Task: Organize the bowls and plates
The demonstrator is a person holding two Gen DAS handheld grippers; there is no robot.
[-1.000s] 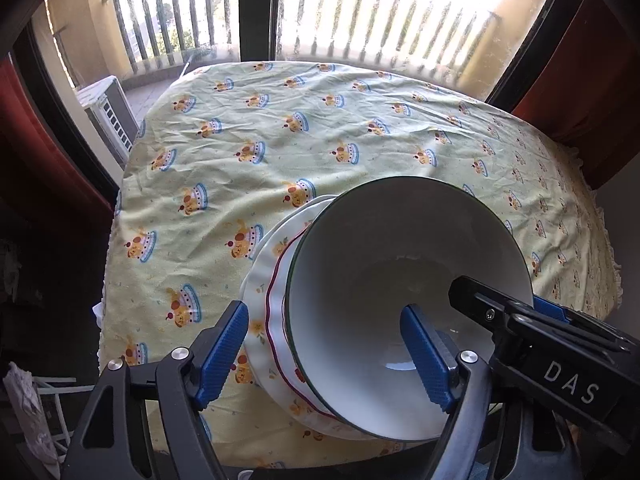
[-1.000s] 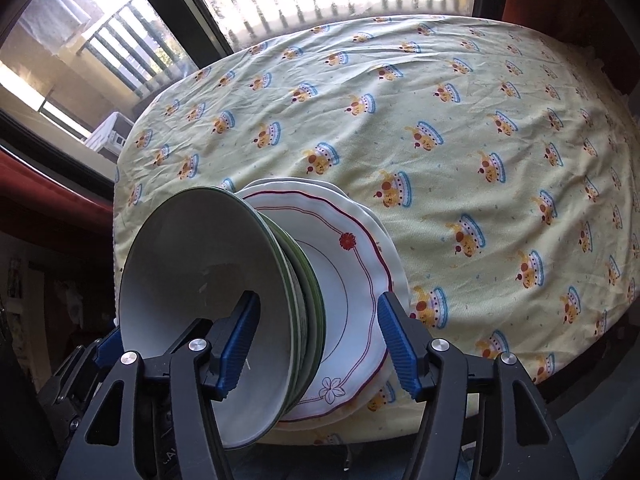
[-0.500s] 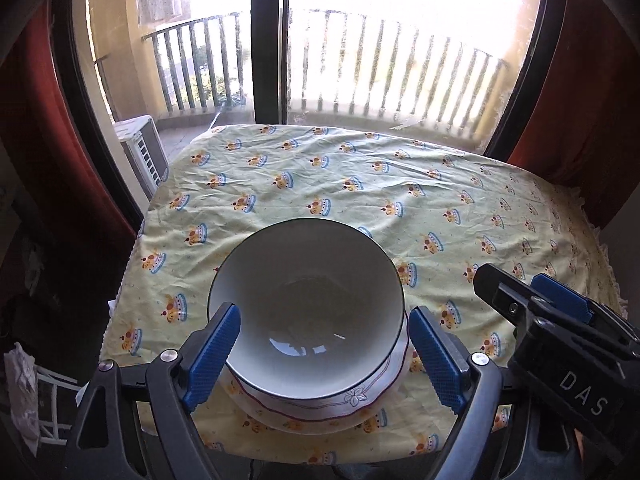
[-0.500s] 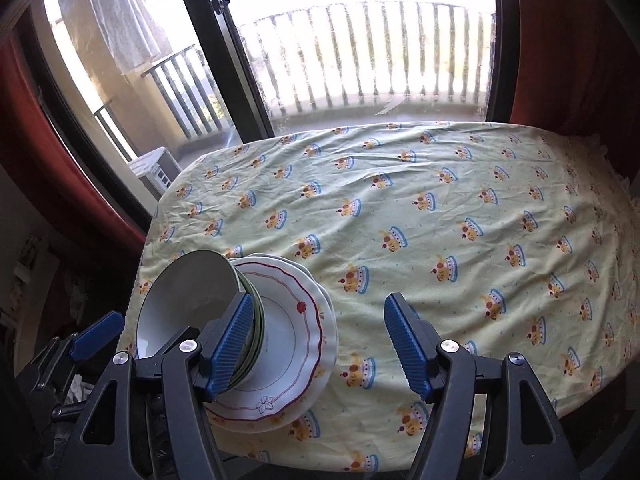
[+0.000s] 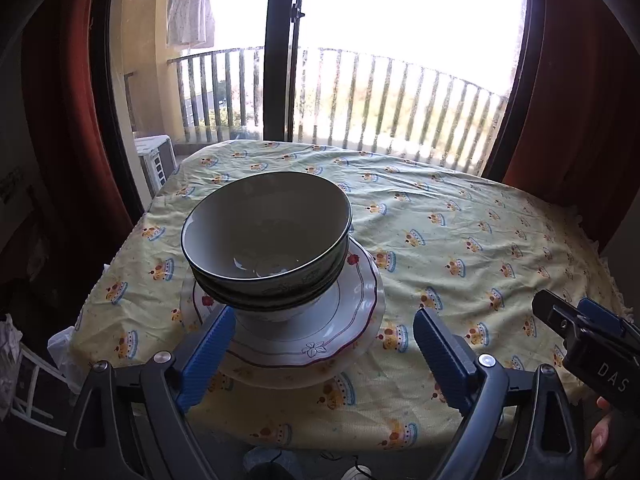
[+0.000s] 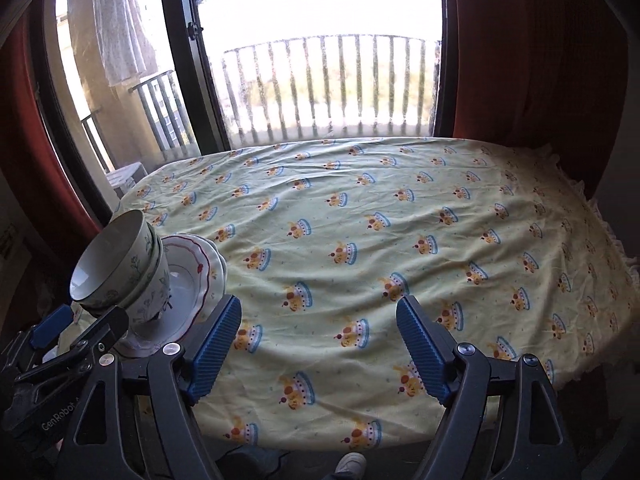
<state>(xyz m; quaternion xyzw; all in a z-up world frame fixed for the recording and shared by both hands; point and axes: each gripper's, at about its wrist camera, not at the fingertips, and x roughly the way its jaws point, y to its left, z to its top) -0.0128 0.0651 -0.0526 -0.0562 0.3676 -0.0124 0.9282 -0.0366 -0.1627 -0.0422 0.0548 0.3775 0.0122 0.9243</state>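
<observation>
Two nested white bowls (image 5: 266, 236) with green rims stand on a red-trimmed wavy plate (image 5: 356, 308), which lies on a larger plate (image 5: 280, 378) near the table's front left. My left gripper (image 5: 320, 316) hovers just in front of this stack. Its jaws are opening, and the blue pads touch nothing. In the right wrist view the bowls (image 6: 120, 264) and the wavy plate (image 6: 192, 276) sit at the far left. My right gripper (image 6: 319, 300) is over bare cloth to their right, its jaws opening with nothing between them.
A yellow tablecloth (image 6: 360, 220) with a crown print covers the table, wrinkled in places. Behind it are a glass door (image 5: 280, 60), a balcony railing (image 6: 328, 88) and red curtains (image 5: 580, 100). A shoe (image 6: 352, 466) shows below the near edge.
Both grippers have drawn back from the stack toward the table's near edge and tilted up. Their jaws have spread wider. The stack stays on the table, now farther off.
</observation>
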